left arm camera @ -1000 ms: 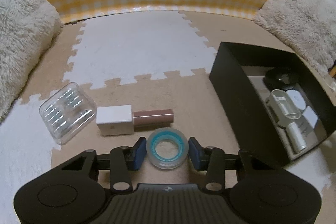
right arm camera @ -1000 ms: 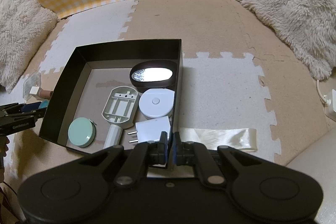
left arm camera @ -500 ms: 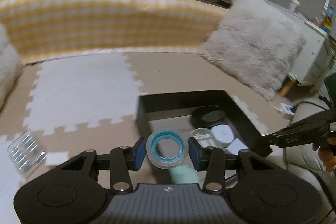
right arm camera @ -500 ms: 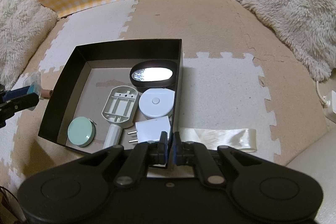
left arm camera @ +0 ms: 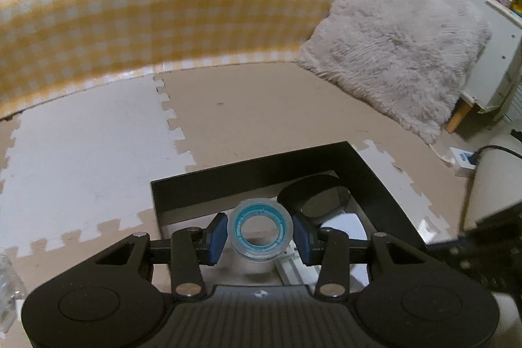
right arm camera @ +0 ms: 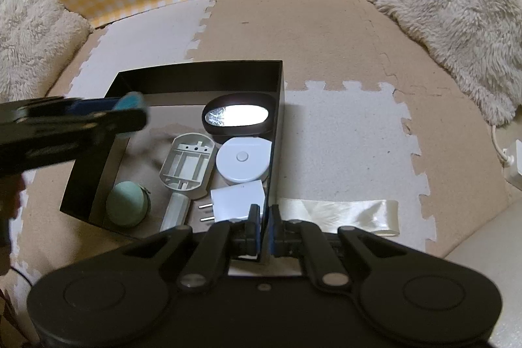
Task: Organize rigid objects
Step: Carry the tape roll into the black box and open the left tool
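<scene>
Through the left wrist camera, my left gripper (left arm camera: 260,238) sits partly open with its blue pads (left arm camera: 218,234) pressed against both sides of a clear tape roll (left arm camera: 260,229) with a teal inner ring. The roll hangs above the open black box (left arm camera: 375,175), over its near-left part. Past the roll, inside the box, I see a dark oval object (left arm camera: 318,196) against the far right corner. The box stands on the foam puzzle mat floor (left arm camera: 98,158), beige and white tiles locked together. A yellow checked bolster (left arm camera: 146,12) curves along the far edge, and a fluffy pillow (left arm camera: 401,38) leans at the right. A dark blurred shape at the right edge is my right gripper (left arm camera: 483,237).

Through the right wrist camera, my right gripper (right arm camera: 265,229) has its jaws nearly together, nipped on the thin near-right wall of the black box (right arm camera: 280,93). Inside the box lie a dark oval object (right arm camera: 238,116) with a bright shiny face, a round white puck (right arm camera: 243,160) just in front of it, a white plug adapter (right arm camera: 238,201) with two prongs nearest me, a grey plastic casing (right arm camera: 187,165) to the left of the puck, a white cylinder (right arm camera: 174,211) below it, and a mint green disc (right arm camera: 127,207) in the near-left corner. My left gripper (right arm camera: 130,110) comes in blurred from the left, its tip above the box's left side with the teal of the tape roll (right arm camera: 132,100) showing. A glossy cream ribbon (right arm camera: 342,214) lies on the floor just right of the box.
</scene>
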`<state>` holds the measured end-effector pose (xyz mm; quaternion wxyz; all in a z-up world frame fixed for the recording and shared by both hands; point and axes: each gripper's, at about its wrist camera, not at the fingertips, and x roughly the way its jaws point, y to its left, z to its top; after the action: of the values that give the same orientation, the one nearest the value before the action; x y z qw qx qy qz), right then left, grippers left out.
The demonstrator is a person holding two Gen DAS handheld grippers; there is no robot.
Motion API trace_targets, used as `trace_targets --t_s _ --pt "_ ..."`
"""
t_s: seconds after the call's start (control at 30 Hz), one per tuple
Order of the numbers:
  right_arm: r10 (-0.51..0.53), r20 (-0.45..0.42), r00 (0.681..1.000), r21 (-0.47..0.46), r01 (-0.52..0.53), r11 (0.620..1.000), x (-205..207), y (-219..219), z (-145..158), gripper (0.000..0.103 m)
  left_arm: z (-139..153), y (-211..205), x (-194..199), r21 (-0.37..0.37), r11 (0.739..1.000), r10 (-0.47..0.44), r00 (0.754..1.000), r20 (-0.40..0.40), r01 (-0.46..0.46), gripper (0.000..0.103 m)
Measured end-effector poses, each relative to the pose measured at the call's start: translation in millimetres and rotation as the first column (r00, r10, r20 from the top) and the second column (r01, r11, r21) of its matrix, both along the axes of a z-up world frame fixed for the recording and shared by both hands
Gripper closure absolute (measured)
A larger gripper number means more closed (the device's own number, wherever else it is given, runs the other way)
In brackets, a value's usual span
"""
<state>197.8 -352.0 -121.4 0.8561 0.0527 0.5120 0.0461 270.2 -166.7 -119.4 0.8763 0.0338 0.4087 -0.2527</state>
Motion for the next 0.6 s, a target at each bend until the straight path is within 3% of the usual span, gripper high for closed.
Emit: trace_targets --t_s 0.33,0.6 --pt "-0.001 0.0 1.0 0.013 0.001 1.0 1 -2 0 0.097 -20 -16 26 0.002 1.0 0.024 0.999 -0.04 -0.024 0.058" --pt "-0.001 0.0 1.0 0.015 0.001 1.0 1 -2 0 0.097 -20 -19 19 0.04 0.999 -0.017 0.999 -0.035 0.019 0.038"
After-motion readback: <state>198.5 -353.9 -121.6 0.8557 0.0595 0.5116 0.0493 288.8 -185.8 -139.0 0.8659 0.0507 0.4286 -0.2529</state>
